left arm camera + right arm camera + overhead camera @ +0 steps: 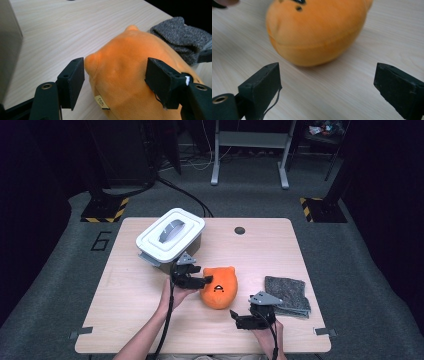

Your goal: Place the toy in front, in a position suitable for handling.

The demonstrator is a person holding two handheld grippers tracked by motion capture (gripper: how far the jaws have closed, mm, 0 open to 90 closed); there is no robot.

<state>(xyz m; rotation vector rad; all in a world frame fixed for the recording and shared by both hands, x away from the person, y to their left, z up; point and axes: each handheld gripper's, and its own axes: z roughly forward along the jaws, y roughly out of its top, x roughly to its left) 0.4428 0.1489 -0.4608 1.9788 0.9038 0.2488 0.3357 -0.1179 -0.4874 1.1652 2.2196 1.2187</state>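
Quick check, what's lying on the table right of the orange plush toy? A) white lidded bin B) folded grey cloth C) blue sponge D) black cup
B: in the high view the folded grey cloth lies on the table to the right of the orange plush toy, while the white lidded bin stands at the far left.

The plush toy (219,288) is orange with black face marks; the folded cloth (286,295) is speckled grey; the lidded bin (170,235) is white.
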